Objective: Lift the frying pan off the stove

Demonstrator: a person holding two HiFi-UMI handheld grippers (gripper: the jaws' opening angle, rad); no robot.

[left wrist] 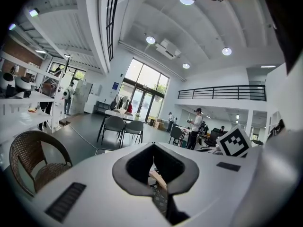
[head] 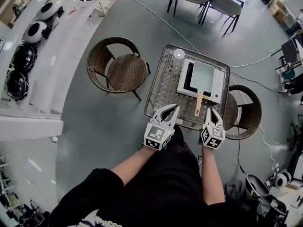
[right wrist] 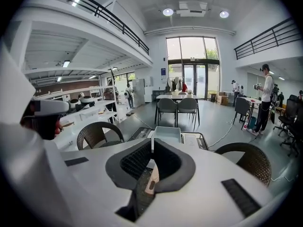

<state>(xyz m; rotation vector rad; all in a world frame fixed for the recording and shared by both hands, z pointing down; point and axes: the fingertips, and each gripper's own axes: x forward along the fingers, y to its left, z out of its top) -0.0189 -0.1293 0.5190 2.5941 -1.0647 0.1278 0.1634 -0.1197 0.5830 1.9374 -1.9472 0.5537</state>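
Both jaw pairs clenched empty at lower centre: left gripper (head: 170, 110) and right gripper (head: 212, 109) bracket the handle (head: 198, 104) of the frying pan (head: 203, 77) sitting on the stove (head: 218, 86), probably lining up a grab.

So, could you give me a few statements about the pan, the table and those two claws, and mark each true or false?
1. The frying pan sits on the white stove. True.
2. The right gripper grips the pan's handle. False: its jaws are shut on nothing, and it is beside the handle.
3. A wicker chair stands at the left of the table and a second chair at its right. True.
4. The handle points away from the person. False: it points toward the person.
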